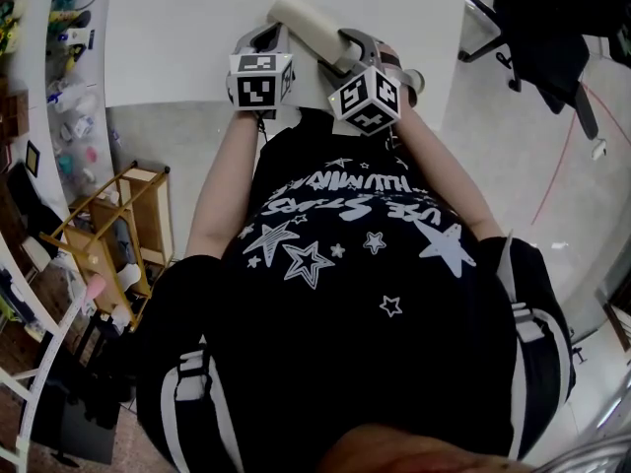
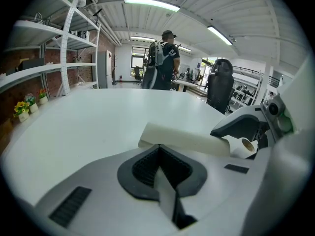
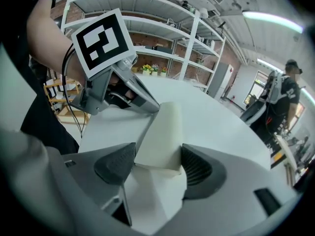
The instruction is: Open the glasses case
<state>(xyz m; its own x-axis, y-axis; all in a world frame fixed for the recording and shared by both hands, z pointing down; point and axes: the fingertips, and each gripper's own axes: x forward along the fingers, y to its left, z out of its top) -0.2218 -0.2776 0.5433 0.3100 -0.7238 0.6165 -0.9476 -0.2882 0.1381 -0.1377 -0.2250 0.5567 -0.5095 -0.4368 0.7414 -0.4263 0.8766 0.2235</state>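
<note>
White table (image 1: pixel 187 28) fills the far half of my head view. Open shelves (image 2: pixel 54 68) holding small flower pots (image 2: pixel 25 108) line a brick wall beyond it. A person (image 2: pixel 162 58) with a backpack stands well back, near a black chair (image 2: pixel 220 85).

1. Glasses case (image 1: pixel 308 23): cream and oblong, it lies on the table near the front edge, between the two tools. It appears closed.
2. Left gripper (image 2: pixel 158 149): I see its jaws closed together, with the tips against one end of the case. I cannot tell whether they nip the case's edge.
3. Right gripper (image 3: pixel 156 167): its jaws are spread wide. The other end of the case stands between the ribbed pads (image 3: pixel 198 167), close to each but not clamped.
4. Writing: the cube on each gripper carries black-and-white square codes. The black shirt (image 1: pixel 355 284) shows white stars and a line of white lettering. The lettering is upside down to my camera and too warped for me to read reliably.
</note>
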